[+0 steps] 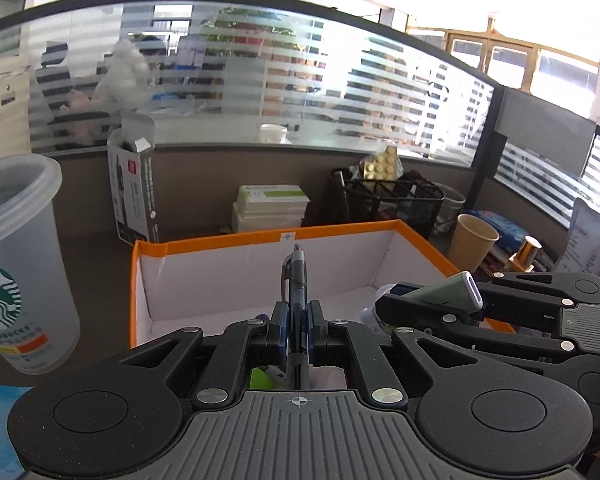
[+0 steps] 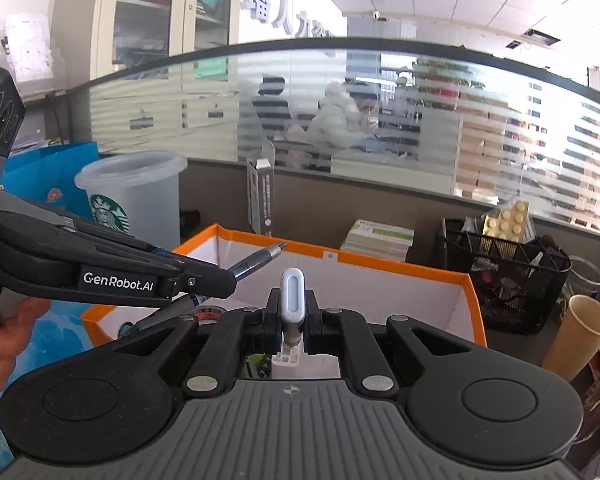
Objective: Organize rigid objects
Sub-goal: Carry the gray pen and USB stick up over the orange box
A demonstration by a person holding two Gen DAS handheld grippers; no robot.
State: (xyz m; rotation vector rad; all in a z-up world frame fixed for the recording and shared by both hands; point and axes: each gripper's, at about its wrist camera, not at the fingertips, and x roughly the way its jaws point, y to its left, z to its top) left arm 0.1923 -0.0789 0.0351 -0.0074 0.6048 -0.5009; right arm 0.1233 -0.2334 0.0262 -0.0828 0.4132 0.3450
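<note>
My left gripper [image 1: 298, 320] is shut on a dark blue pen [image 1: 297, 280] that sticks up and forward between the pads. It hovers over the near end of a white cardboard box with an orange rim [image 1: 340, 233]. To its right, my right gripper [image 1: 400, 300] is shut on a small grey-green device with a white rounded end [image 1: 460, 292]. In the right wrist view the right gripper [image 2: 293, 320] pinches that device [image 2: 292, 296] over the same box [image 2: 400, 266]. The left gripper [image 2: 224, 280] comes in from the left, its pen [image 2: 260, 259] pointing across the box.
Small items lie on the box floor under the grippers, half hidden. A frosted Starbucks cup [image 1: 16, 264] stands left of the box. Beyond the box are an upright carton [image 1: 134, 196], stacked books [image 1: 272, 208], a black mesh basket [image 1: 392, 200] and a paper cup [image 1: 474, 240]. A hand [image 2: 4, 332] grips the left handle.
</note>
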